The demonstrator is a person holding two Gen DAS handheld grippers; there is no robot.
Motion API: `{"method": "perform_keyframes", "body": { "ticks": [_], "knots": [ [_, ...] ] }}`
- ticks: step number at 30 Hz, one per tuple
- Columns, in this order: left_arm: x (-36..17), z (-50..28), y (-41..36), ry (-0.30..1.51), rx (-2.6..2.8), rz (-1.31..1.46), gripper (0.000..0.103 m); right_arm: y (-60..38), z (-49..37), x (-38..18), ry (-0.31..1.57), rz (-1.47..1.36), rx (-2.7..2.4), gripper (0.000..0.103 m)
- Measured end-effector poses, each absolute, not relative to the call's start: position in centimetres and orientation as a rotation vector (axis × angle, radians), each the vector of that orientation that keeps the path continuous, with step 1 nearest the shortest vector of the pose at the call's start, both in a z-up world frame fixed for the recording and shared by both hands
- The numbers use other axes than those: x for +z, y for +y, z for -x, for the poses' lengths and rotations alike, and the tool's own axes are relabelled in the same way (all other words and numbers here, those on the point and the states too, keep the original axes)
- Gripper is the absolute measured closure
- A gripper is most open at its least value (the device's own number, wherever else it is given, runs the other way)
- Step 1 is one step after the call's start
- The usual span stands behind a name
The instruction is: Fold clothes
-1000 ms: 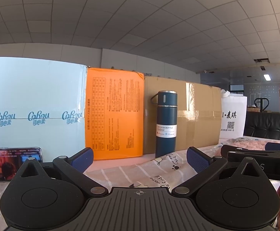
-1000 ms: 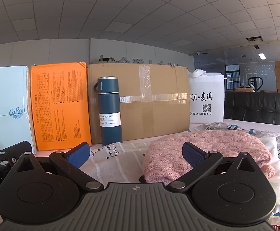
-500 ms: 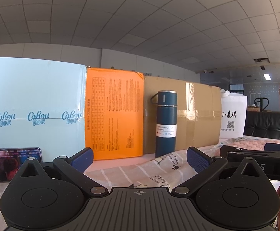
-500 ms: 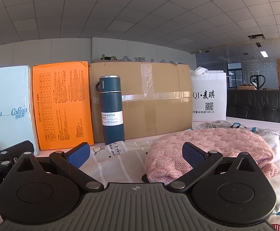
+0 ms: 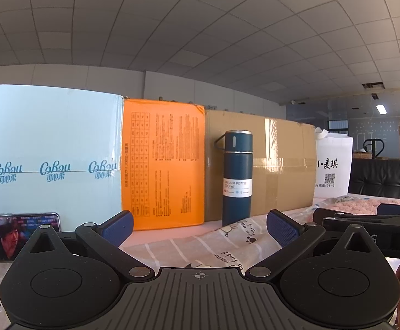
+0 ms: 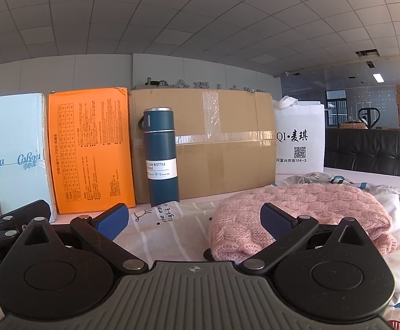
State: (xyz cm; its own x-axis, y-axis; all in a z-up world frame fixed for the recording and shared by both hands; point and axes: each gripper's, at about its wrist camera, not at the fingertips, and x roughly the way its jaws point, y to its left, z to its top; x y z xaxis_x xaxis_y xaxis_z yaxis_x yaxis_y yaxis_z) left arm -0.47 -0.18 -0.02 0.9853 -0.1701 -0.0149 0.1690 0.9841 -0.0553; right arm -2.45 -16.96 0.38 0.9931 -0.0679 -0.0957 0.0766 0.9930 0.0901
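A pink knitted sweater (image 6: 304,209) lies bunched on a white printed sheet (image 6: 172,228), just beyond and to the right of my right gripper (image 6: 194,220). That gripper is open, with nothing between its blue pads. My left gripper (image 5: 200,225) is open too and holds nothing, low over the same sheet (image 5: 200,239). In the left wrist view only a strip of the sweater (image 5: 364,206) shows at the far right, behind the right gripper's black body (image 5: 370,225).
A dark blue vacuum bottle (image 6: 161,156) stands upright before a cardboard box (image 6: 222,140). An orange box (image 6: 90,148) and a pale blue box (image 5: 49,154) line the back left. A white bag (image 6: 300,140) stands at the back right. A phone (image 5: 16,236) leans at the left.
The right wrist view has shifted slightly, so the bottle and boxes sit a little further right in it. The left gripper has not moved. Both grippers stay open.
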Motion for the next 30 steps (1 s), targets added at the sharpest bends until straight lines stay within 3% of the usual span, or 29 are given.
{"method": "perform_keyframes", "body": {
  "ticks": [30],
  "knots": [
    [-0.03, 0.72, -0.39, 0.005, -0.164, 0.023, 0.000, -16.95, 2.10, 0.45, 0.099, -0.087, -0.073, 0.000]
  ]
}}
